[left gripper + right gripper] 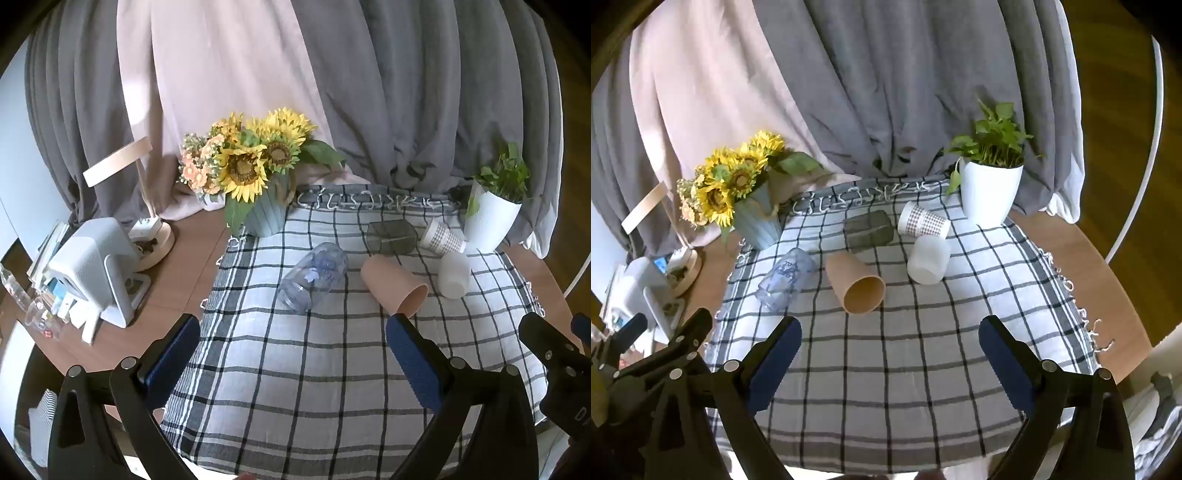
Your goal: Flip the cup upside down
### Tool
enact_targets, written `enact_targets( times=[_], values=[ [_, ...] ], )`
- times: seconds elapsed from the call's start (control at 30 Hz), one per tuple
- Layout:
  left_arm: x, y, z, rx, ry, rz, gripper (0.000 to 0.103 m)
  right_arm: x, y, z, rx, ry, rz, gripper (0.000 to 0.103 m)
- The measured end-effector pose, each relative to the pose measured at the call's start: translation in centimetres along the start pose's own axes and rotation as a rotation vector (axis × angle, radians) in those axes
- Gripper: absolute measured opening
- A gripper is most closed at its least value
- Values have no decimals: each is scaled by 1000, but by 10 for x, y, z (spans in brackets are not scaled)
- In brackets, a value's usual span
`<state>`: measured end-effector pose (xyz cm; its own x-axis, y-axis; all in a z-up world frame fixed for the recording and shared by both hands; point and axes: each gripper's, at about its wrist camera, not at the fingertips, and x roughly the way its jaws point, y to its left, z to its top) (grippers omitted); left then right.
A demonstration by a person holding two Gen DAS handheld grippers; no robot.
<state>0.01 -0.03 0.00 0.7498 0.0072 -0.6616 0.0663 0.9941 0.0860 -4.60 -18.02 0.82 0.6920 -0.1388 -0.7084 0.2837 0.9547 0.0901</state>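
Observation:
Several cups lie on their sides on a checked cloth (295, 369): a clear cup with blue print (314, 277) (785, 278), a pink cup (393, 286) (855, 284) with its mouth toward me, a white cup (454, 275) (929, 264), a dark see-through cup (391, 236) (868, 230) and a checked paper cup (441, 238) (923, 221). My left gripper (293, 332) is open and empty, above the cloth's near part. My right gripper (890, 336) is open and empty, short of the pink cup.
A sunflower vase (266, 218) (757, 218) stands at the cloth's back left, a white plant pot (491, 221) (988, 195) at the back right. A lamp base (157, 242) and a white device (99, 266) sit on the wooden table at the left. Curtains hang behind.

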Motion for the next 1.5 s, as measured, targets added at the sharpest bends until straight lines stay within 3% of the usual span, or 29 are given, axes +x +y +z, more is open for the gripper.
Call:
enact_targets(
  times=[0.33, 1.5],
  values=[
    [5, 0, -14, -19, 5, 9, 103, 4, 6, -4, -6, 25, 6, 97],
    [9, 9, -10, -20, 37, 0, 103, 10, 5, 2, -5, 38, 11, 97]
  ],
)
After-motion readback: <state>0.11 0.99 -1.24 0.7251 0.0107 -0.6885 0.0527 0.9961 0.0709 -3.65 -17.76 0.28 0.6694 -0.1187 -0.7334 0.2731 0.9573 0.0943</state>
